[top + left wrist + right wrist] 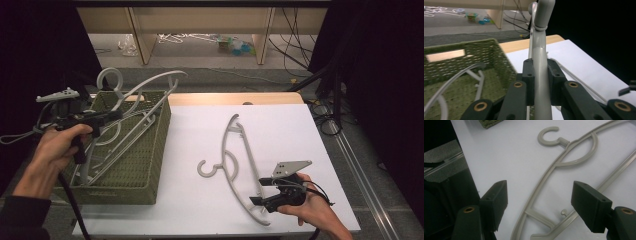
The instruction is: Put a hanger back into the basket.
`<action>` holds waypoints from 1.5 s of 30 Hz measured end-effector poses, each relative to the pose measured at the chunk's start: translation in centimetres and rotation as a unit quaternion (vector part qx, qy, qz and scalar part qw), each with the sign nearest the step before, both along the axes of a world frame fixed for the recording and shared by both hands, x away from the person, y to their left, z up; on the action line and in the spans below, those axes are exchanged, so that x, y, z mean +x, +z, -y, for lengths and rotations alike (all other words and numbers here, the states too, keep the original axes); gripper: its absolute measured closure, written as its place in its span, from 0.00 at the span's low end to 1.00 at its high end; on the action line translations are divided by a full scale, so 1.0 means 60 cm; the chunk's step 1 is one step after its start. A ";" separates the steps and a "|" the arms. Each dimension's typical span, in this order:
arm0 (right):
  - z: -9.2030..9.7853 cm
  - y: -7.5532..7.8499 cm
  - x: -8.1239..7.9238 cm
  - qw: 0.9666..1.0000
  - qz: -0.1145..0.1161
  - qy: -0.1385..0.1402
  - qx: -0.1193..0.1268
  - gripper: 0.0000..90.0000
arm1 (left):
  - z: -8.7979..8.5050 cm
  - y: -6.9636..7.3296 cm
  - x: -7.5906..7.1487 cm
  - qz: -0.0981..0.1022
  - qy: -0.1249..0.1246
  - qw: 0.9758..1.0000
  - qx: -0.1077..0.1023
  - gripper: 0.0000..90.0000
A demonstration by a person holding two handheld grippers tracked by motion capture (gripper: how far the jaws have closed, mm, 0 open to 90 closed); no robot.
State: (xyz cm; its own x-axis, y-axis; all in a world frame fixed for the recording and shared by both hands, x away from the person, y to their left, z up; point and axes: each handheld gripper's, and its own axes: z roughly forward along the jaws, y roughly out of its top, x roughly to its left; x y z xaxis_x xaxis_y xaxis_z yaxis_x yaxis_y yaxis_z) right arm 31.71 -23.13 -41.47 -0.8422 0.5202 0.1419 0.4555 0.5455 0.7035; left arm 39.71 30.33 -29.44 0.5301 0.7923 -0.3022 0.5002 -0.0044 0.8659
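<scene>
My left gripper (114, 115) is shut on a grey plastic hanger (150, 82) and holds it raised over the green woven basket (150, 190) at the table's left. In the left gripper view the jaws (540, 80) clamp this hanger's stem (539, 55) just below the hook. A second grey hanger (240, 145) lies flat on the white table top, hook pointing left. My right gripper (259, 191) stands open over that hanger's near end. In the right gripper view its jaws (541, 202) straddle the hanger's (544, 180) arm without touching it.
More grey hangers (115, 150) lie inside the basket, one of them (454, 77) curving across its floor. The white sheet (290, 130) covers a wooden table. Cables (325, 115) hang off the right side. Shelf legs and clutter stand on the floor behind.
</scene>
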 end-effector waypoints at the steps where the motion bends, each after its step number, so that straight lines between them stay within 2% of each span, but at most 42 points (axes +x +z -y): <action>1: 0.000 0.000 0.000 1.000 0.000 0.000 0.000 0.34 | -0.006 -0.002 0.003 0.000 0.003 1.000 0.006 0.87; 5: 0.000 -0.001 0.000 1.000 -0.002 0.001 -0.001 0.34 | -0.032 -0.011 0.015 0.005 0.016 1.000 0.024 0.87; 8: 0.000 -0.002 0.000 1.000 -0.002 0.000 -0.001 0.34 | -0.053 -0.022 0.023 0.008 0.026 0.999 0.029 0.87; 13: 0.001 -0.003 0.001 1.000 -0.005 -0.001 -0.002 0.34 | -0.076 -0.041 0.028 0.009 0.030 0.998 0.049 0.87; 21: 0.000 -0.003 -0.001 1.000 -0.006 0.001 0.000 0.34 | -0.097 -0.073 0.030 0.005 0.018 0.997 0.074 0.87; 23: 0.001 -0.004 0.000 1.000 -0.004 0.002 -0.001 0.34 | -0.102 -0.080 0.031 0.005 0.014 0.997 0.074 0.87; 29: 0.002 -0.005 0.001 1.000 -0.009 0.003 -0.003 0.34 | -0.112 -0.105 0.031 -0.018 0.005 0.997 0.081 0.87; 34: 0.001 -0.007 0.002 1.000 -0.011 0.004 -0.005 0.34 | -0.115 -0.124 0.034 -0.033 0.002 0.997 0.076 0.87; 39: 0.000 -0.008 0.002 1.000 -0.011 0.004 -0.005 0.34 | -0.102 -0.136 0.043 -0.053 -0.004 0.994 0.092 0.87; 41: 0.001 -0.008 0.002 1.000 -0.010 0.005 -0.006 0.34 | -0.102 -0.144 0.045 -0.059 -0.001 0.994 0.089 0.87; 45: 0.001 -0.008 0.001 1.000 -0.016 0.002 -0.005 0.34 | -0.101 -0.168 0.051 -0.084 0.004 0.992 0.093 0.86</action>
